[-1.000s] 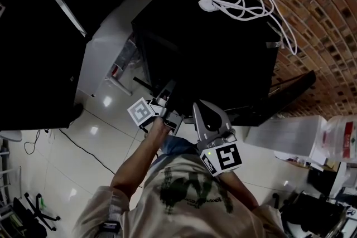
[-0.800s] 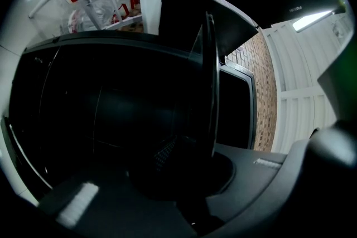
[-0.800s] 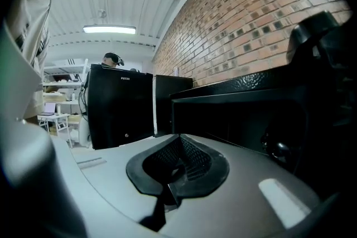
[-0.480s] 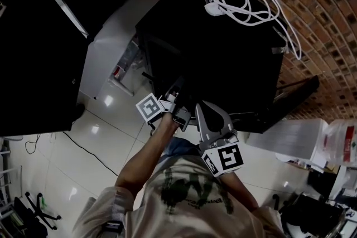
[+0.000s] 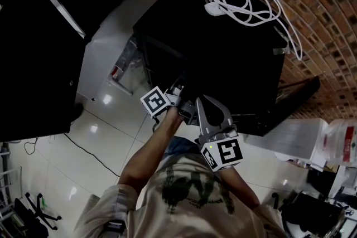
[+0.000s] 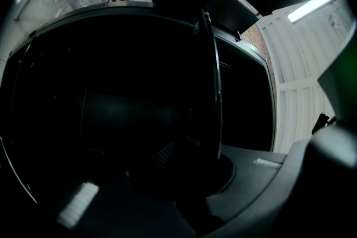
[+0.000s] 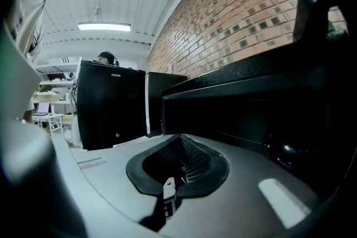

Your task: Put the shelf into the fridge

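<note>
The black fridge (image 5: 223, 47) stands in front of me, and its dark open inside (image 6: 111, 108) fills the left gripper view. A thin dark shelf (image 6: 211, 81) stands on edge there, running up from between the jaws into the opening. My left gripper (image 5: 181, 91) is at the fridge's front, shut on that shelf's near edge. In the head view the shelf itself is lost in the dark. My right gripper (image 5: 204, 106) sits just right of the left one, close to the fridge front (image 7: 251, 103). Its pads (image 7: 187, 167) meet with nothing between them.
A white cable and adapter (image 5: 245, 3) lie on the fridge top. A tall black cabinet (image 5: 33, 47) stands at the left, a brick wall (image 5: 329, 25) behind. The fridge's dark door (image 5: 290, 95) juts out at the right. Glossy white floor (image 5: 100, 131) lies below, with clear boxes (image 5: 334, 139) at the right.
My left gripper has moved right and forward, closer to the fridge opening and to the right gripper. The right gripper has barely shifted.
</note>
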`<state>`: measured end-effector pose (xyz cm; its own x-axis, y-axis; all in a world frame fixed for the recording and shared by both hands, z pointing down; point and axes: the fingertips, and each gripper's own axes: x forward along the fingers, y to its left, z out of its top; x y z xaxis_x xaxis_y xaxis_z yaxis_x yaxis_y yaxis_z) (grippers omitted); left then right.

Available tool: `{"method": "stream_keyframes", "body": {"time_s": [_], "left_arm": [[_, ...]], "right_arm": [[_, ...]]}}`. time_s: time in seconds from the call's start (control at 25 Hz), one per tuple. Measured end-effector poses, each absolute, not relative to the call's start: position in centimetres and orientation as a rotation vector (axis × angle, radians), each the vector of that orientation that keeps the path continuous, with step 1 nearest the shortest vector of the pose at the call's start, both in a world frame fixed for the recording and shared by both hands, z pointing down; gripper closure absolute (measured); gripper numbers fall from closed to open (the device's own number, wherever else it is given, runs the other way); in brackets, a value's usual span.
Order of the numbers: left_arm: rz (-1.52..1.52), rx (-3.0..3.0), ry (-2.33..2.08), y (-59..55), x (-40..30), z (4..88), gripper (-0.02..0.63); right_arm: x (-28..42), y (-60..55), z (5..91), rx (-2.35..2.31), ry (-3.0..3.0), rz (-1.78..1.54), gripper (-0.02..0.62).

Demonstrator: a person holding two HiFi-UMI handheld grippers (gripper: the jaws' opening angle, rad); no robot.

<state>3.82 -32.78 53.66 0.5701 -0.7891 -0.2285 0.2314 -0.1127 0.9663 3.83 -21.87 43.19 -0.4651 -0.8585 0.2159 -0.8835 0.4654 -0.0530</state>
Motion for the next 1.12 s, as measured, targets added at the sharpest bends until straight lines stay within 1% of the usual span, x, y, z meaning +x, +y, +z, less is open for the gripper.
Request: {"method": "stream_keyframes", "body": {"time_s": [0.56,1.12], "left_arm": [[-0.965,1.476,-0.523,-34.7,5.0,53.6,0.583],[-0.929,1.536,-0.574,-36.5,5.7,53.9,0.583]], "right_arm": [[5.0,-23.2,43.8,1.632,-2.505,0.233,0.592],[5.2,-23.3,43.3,1.653,-2.498,0.202,0.592]]}}
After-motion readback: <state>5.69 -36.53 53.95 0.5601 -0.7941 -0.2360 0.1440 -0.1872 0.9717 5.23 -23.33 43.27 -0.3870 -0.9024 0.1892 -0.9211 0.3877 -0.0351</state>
